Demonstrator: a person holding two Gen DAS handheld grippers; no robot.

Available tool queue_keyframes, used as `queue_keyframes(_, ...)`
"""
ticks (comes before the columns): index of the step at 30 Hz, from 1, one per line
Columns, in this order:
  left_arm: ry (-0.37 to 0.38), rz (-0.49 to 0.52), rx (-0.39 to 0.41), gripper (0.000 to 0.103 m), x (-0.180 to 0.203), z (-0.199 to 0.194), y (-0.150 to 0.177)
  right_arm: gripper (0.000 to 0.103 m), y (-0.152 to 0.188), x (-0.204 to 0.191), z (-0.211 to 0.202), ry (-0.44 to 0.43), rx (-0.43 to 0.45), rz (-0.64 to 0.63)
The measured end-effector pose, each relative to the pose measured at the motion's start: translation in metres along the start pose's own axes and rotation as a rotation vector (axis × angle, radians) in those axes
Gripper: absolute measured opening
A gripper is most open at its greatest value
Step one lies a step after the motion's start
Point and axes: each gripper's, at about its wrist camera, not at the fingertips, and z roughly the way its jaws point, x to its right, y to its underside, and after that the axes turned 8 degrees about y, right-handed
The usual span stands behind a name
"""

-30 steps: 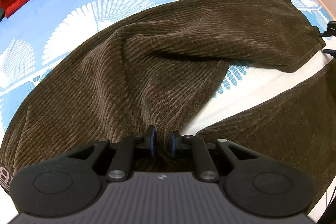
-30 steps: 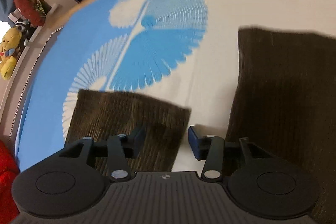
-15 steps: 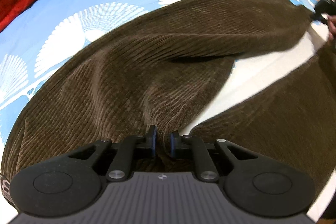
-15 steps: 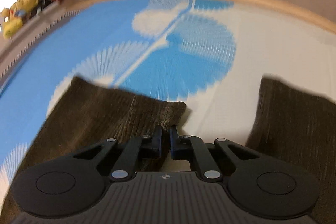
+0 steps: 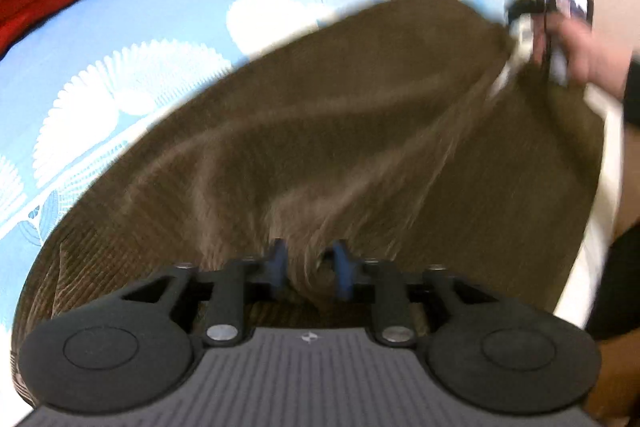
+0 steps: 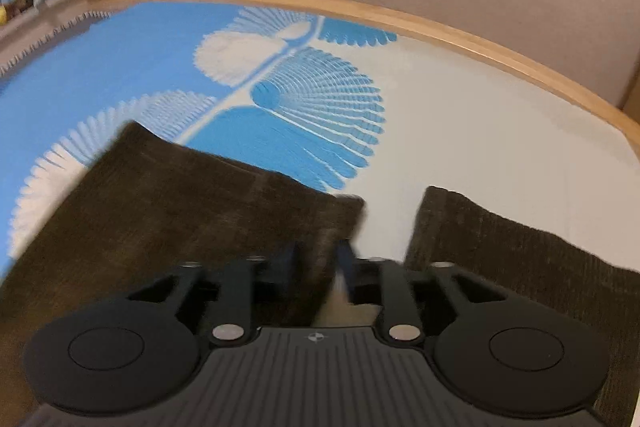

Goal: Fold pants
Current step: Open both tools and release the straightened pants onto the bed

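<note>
Slippage is looking like the main risk: the left claw (image 5: 308, 269) is pinching a bunched ridge of the brown corduroy pants (image 5: 340, 131) near the crotch, while the right claw (image 6: 318, 263) is gripping one leg's hem corner, so a hard tug could be pulling either hold loose or dragging the other leg (image 6: 520, 267) lying on the bed (image 6: 460, 131) askew. Blur is hiding how deeply each claw is biting, and the waistband is being cut off
</note>
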Motion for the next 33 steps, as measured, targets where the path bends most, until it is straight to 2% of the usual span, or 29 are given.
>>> queue_keyframes(3, -0.008, -0.125, 0.097, 0.043, -0.023, -0.026, -0.002, 0.04, -0.002, -0.008, -0.036, -0.038, 0.059, 0.03)
queue_keyframes(6, -0.081, -0.238, 0.132, 0.045, -0.051, -0.042, 0.004, 0.04, -0.006, -0.019, -0.086, -0.13, 0.129, 0.02)
queue_keyframes(9, -0.18, -0.3, 0.118, 0.045, -0.072, -0.052, 0.013, 0.041, -0.012, -0.036, -0.138, -0.247, 0.192, 0.007)
queue_keyframes(12, -0.244, -0.352, 0.089, 0.045, -0.096, -0.062, 0.032, 0.046, -0.007, -0.042, -0.194, -0.395, 0.214, -0.021)
queue_keyframes(15, -0.288, -0.364, 0.048, 0.045, -0.111, -0.064, 0.053, 0.049, 0.017, -0.042, -0.246, -0.521, 0.193, -0.126)
queue_keyframes(19, -0.327, -0.371, -0.005, 0.045, -0.124, -0.067, 0.082, 0.049, 0.049, -0.028, -0.287, -0.652, 0.135, -0.296)
queue_keyframes(21, -0.346, -0.371, -0.022, 0.045, -0.13, -0.069, 0.095, 0.049, 0.058, -0.016, -0.304, -0.678, 0.139, -0.367)
queue_keyframes(23, -0.363, -0.381, -0.018, 0.045, -0.132, -0.076, 0.104, 0.049, 0.065, -0.002, -0.315, -0.68, 0.184, -0.433)
queue_keyframes(27, -0.391, -0.426, 0.046, 0.045, -0.131, -0.103, 0.112, 0.05, 0.079, 0.029, -0.327, -0.623, 0.269, -0.492)
queue_keyframes(29, -0.399, -0.453, 0.091, 0.045, -0.125, -0.116, 0.113, 0.05, 0.086, 0.043, -0.329, -0.599, 0.263, -0.467)
queue_keyframes(33, -0.456, -0.43, 0.097, 0.045, -0.104, -0.137, 0.117, 0.05, 0.096, 0.067, -0.318, -0.578, 0.222, -0.441)
